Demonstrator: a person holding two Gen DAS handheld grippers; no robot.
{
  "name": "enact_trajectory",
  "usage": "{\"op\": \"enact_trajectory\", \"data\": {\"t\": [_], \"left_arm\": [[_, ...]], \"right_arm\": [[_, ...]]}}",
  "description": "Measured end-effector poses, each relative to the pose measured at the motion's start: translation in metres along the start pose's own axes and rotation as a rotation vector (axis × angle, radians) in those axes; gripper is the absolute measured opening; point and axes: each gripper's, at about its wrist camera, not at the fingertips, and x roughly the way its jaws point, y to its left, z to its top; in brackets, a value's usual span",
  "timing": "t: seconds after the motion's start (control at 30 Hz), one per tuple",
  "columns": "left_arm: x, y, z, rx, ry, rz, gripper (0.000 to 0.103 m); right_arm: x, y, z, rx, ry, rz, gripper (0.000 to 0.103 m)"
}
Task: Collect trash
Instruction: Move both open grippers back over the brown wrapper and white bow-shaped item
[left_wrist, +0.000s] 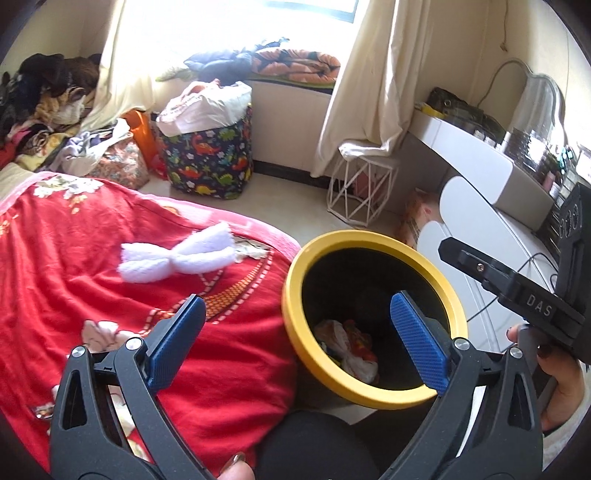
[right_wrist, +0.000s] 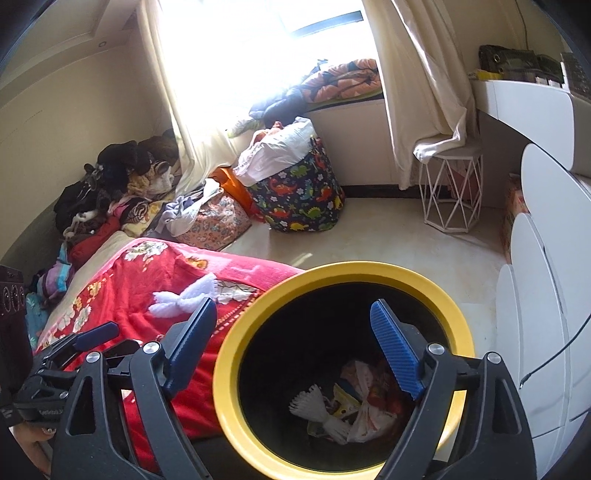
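- Left tongs (left_wrist: 297, 334), left wrist view: released, blue pads wide apart, nothing between them. One pad sits over the red blanket (left_wrist: 110, 295), the other over the mouth of the bin.
- Yellow-rimmed bin (left_wrist: 295, 314) stands on the floor just beside the bed; interior is black.
- Trash (left_wrist: 347, 347) lies at the bin's bottom: crumpled plastic bag and coloured wrappers. Part is hidden behind the right-hand pad; single items hard to separate.
- White fluffy bow-shaped piece (left_wrist: 177, 256) lies on the blanket, well apart from the tongs.
- Right tongs (left_wrist: 491, 280) enter from the right edge, seen side-on and cut off by the frame; only one black finger shows here.
- Dinosaur-print basket (left_wrist: 208, 155) stands on the floor by the window, stuffed with white bags.

- Right tongs (right_wrist: 293, 332), right wrist view: released, pads spread, empty. They hover above the bin (right_wrist: 229, 350), one pad over its opening.
- Trash (right_wrist: 351, 410) at the bottom: white ruffled piece, knotted plastic bag, printed wrappers; partly covered by the pad.
- White bow (right_wrist: 184, 297) on the blanket (right_wrist: 147, 288), partly behind the left-hand pad.
- Left tongs (right_wrist: 96, 334) at lower left, mostly cut off.
- Window glare washes out the sill area.
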Motion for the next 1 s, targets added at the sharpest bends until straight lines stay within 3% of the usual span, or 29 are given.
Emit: {"op": "enact_trajectory", "data": {"t": [0.3, 0.57, 0.73, 1.0], "left_arm": [[-0.025, 0.037, 0.002, -0.058, -0.045, 0.059, 0.092], [-0.046, 0.092, -0.014, -0.127, -0.041, 0.160, 0.092], [-0.059, 0.132, -0.036, -0.199, -0.017, 0.243, 0.092], [-0.073, 0.181, -0.069, -0.304, 0.030, 0.312, 0.092]], "right_arm": [[0.014, 0.037, 0.008, -0.042, 0.026, 0.098, 0.084], [0.045, 0.075, 0.009, -0.050, 0.097, 0.188, 0.085], [0.071, 0.096, 0.008, -0.069, 0.146, 0.195, 0.085], [0.128, 0.112, 0.002, -0.079, 0.214, 0.151, 0.085]]}}
